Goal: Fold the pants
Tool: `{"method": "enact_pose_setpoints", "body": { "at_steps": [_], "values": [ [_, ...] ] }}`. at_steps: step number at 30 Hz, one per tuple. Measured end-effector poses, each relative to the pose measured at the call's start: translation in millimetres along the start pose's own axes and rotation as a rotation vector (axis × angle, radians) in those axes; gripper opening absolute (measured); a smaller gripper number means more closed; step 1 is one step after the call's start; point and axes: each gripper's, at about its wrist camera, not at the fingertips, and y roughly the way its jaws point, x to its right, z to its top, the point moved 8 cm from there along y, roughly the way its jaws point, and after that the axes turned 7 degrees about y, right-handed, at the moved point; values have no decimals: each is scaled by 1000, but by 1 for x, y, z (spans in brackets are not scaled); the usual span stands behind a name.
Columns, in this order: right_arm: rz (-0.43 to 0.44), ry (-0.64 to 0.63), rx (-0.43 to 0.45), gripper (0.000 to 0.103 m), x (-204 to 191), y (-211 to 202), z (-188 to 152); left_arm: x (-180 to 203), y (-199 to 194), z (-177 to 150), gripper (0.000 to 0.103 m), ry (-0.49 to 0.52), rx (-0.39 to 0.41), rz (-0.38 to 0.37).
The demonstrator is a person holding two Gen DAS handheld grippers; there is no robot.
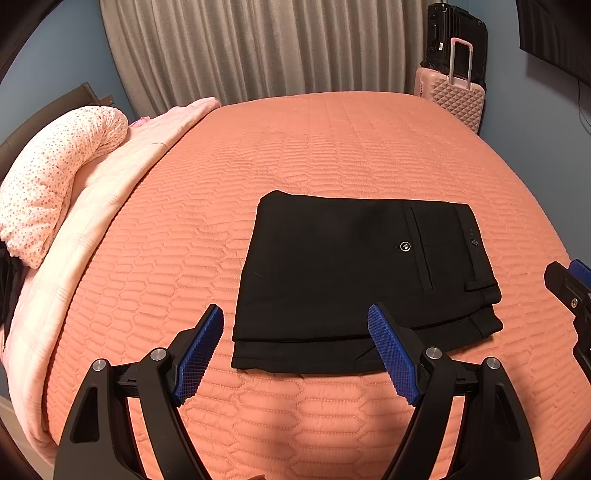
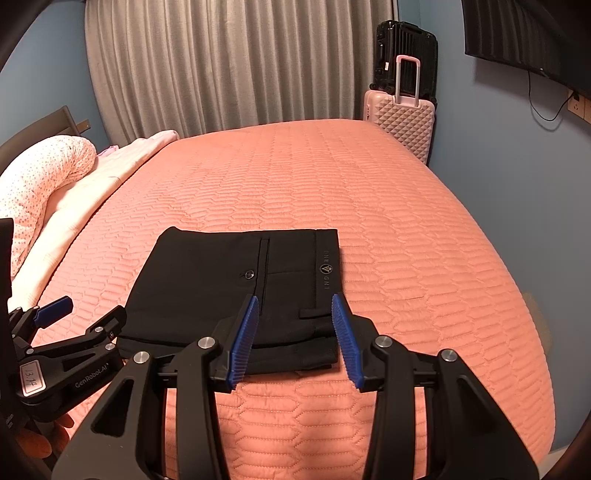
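At the left edge of the bed, a speckled pink-and-white pillow (image 1: 55,173) lies on a pale pink folded blanket (image 1: 110,192) that runs along that side, with a dark headboard (image 1: 44,114) behind it. The coral bedspread (image 1: 332,147) covers the rest, quilted in rows of long stitched hexagons and smooth apart from that.

The pants (image 1: 343,273), black and of a fine matte weave, lie folded into a flat rectangle near the bed's near edge, a buttoned back pocket and the waistband facing up, layered edges showing along the near side. Nothing lies on them or between them and the grippers.

The left gripper (image 1: 295,350) hangs above the bedspread by the pants' near left corner, jaws spread wide and empty, its ribbed blue pads clear of the cloth. The right gripper (image 2: 295,336) hovers over the pants' near right corner by the waistband, jaws partly apart with nothing pinched between them.

Behind the bed hang grey pleated curtains (image 1: 258,48). At the far right corner stand a pink diamond-embossed suitcase (image 1: 454,96) and a black ribbed one (image 1: 454,33) against a blue wall (image 2: 498,147).
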Motion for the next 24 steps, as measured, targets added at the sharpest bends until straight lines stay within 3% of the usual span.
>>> {"method": "enact_pose_setpoints", "body": {
  "at_steps": [24],
  "values": [
    [2,10,6,41,4,-4,2,4,-3,2,78,6,8,-5]
  ]
}}
